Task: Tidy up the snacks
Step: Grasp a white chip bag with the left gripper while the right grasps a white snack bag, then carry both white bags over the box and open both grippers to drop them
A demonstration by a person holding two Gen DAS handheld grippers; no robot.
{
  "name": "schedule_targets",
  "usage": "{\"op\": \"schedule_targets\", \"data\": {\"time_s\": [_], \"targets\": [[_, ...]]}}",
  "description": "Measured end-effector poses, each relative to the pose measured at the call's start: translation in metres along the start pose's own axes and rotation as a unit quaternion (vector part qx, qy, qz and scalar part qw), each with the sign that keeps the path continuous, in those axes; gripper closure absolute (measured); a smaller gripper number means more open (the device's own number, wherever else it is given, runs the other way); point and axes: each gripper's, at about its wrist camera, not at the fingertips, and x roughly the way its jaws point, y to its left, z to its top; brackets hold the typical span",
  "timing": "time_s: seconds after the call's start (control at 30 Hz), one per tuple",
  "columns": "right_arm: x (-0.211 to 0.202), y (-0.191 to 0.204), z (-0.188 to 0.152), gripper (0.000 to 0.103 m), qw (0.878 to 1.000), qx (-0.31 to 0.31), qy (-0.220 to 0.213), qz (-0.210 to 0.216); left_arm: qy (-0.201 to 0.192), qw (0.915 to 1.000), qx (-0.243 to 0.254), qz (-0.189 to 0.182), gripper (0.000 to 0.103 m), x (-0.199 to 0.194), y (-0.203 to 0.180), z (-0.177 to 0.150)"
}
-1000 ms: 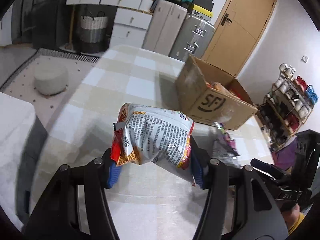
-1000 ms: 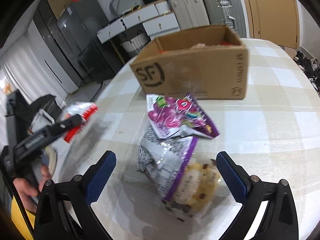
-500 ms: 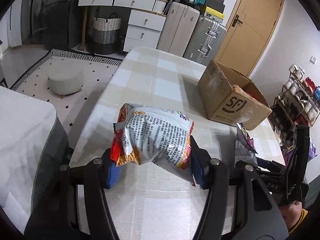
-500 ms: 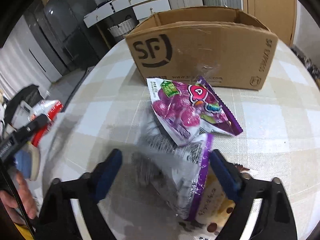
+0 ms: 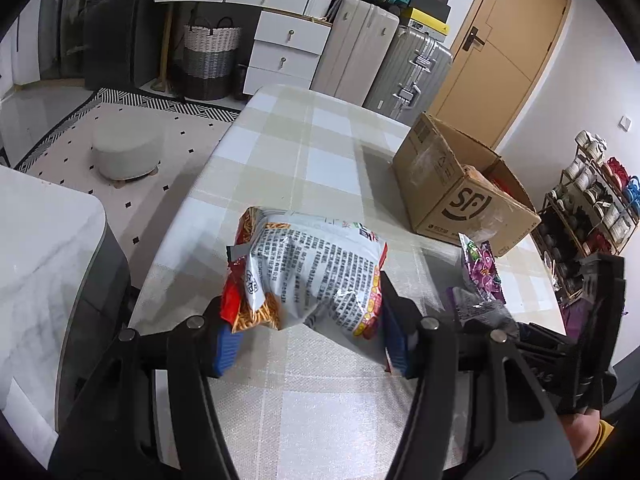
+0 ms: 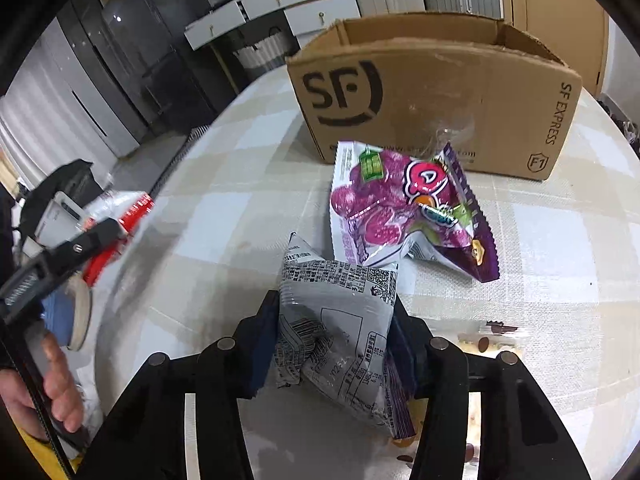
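Crinkly foil packet (image 6: 336, 320), glossy purple pouch (image 6: 404, 208), cardboard box (image 6: 432, 96)

Both grippers are black linkage frames with round silver pivot screws and blue finger pads (image 5: 226, 346); a yellow sleeve cuff (image 5: 590, 446) shows at the near right.

Both fisheye views are evenly and fairly brightly lit by soft, diffuse light, with black vignetting in the corners and straight lines bowing toward the rims. The open brown cardboard box (image 5: 460, 184) casts a soft grey shadow onto the beige checked tablecloth (image 5: 304, 160). The crinkled grey foil snack packet (image 6: 340, 320) shows small white glints. In the right wrist view the left edge is motion-blurred; the centre stays sharp.
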Motion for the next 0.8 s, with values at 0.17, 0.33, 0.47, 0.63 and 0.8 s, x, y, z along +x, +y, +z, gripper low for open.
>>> {"op": "schedule_targets", "data": {"time_s": [0.17, 0.33, 0.47, 0.63, 0.8], "targets": [[-0.015, -0.009, 0.001, 0.052, 0.999, 0.026, -0.013, 0.038, 0.0, 1.0, 0.002, -0.003, 0.047, 0.002, -0.002, -0.001], [-0.044, -0.017, 0.0, 0.052, 0.997, 0.022, -0.042, 0.066, 0.0, 0.9999, 0.012, 0.002, 0.047, 0.004, -0.01, -0.004], [-0.073, -0.025, -0.002, 0.052, 0.993, 0.011, -0.074, 0.087, -0.005, 0.9999, 0.011, -0.003, 0.047, 0.003, -0.017, -0.004], [-0.099, -0.042, -0.004, 0.052, 0.989, 0.013, -0.103, 0.102, -0.031, 0.9992, 0.027, 0.005, 0.047, -0.009, -0.039, -0.009], [-0.112, -0.068, -0.006, 0.052, 0.988, 0.032, -0.114, 0.103, -0.045, 0.9986, 0.028, -0.007, 0.047, -0.024, -0.066, -0.018]]}}
